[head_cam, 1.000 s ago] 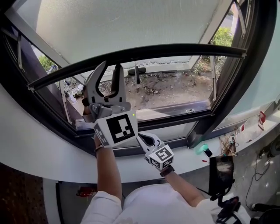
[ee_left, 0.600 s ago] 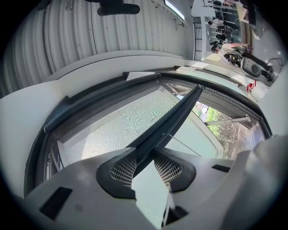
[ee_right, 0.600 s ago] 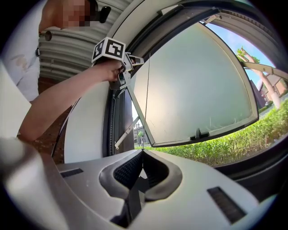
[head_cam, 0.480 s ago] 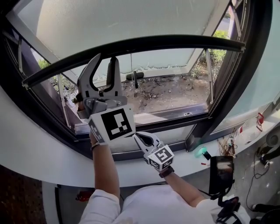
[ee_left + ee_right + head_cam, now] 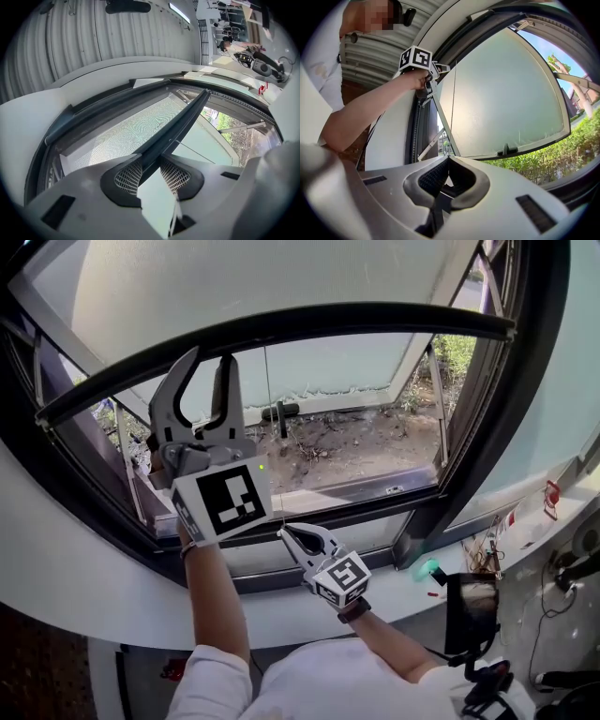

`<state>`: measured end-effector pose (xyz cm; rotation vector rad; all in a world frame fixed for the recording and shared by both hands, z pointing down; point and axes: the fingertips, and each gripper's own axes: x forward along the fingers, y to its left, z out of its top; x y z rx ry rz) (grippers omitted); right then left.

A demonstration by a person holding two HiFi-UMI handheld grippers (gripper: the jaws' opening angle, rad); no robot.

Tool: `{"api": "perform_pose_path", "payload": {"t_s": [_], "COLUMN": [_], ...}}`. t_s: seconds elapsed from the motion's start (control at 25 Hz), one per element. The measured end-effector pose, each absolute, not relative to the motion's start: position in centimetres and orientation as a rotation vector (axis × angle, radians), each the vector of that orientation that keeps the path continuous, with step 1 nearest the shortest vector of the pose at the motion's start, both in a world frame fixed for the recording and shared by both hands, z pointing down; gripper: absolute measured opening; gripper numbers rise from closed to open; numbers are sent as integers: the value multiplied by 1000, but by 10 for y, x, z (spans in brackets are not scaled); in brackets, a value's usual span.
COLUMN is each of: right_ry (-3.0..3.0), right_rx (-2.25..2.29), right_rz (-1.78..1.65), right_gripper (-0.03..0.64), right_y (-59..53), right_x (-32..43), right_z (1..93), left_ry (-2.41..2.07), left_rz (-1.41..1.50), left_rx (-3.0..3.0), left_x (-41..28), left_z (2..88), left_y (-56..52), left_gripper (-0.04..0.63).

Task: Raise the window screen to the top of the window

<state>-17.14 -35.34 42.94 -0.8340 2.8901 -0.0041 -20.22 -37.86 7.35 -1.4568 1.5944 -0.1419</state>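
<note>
Progress: the screen's bottom bar sits partway up the window frame, well above the frame's sill and short of its head. Below the bar the opening looks out on the ground outside. Above it a stretch of mesh shows, so I judge the raise roughly half done, with the rest of the travel to the frame's head left.

Tongs: the left gripper is clamped on the bar, near the frame's left side. The right gripper is low by the frame's sill, jaws together on the thin pull cord that drops from the bar.

Views: only the left gripper view shows the mesh weave and the gap up to the frame's head. Only the right gripper view shows the cord entering the pinched jaws, and the frosted sash tilted out beyond the frame. The head view gives the bar's whole span across the frame.
</note>
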Motion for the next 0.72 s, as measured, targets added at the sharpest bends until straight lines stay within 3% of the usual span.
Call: {"api": "perform_pose_path", "payload": {"t_s": [0.72], "right_ry": [2801], "right_rx": [-890], "right_rz": [95], "right_gripper": [2], "right_y": [-370], "right_x": [-147], "right_z": [384], "left_ry": [1560], "left_rz": [-98], "left_rx": [-1385], "left_x": [-204], "left_z": [26], "left_y": [-375], "left_gripper": [95]}}
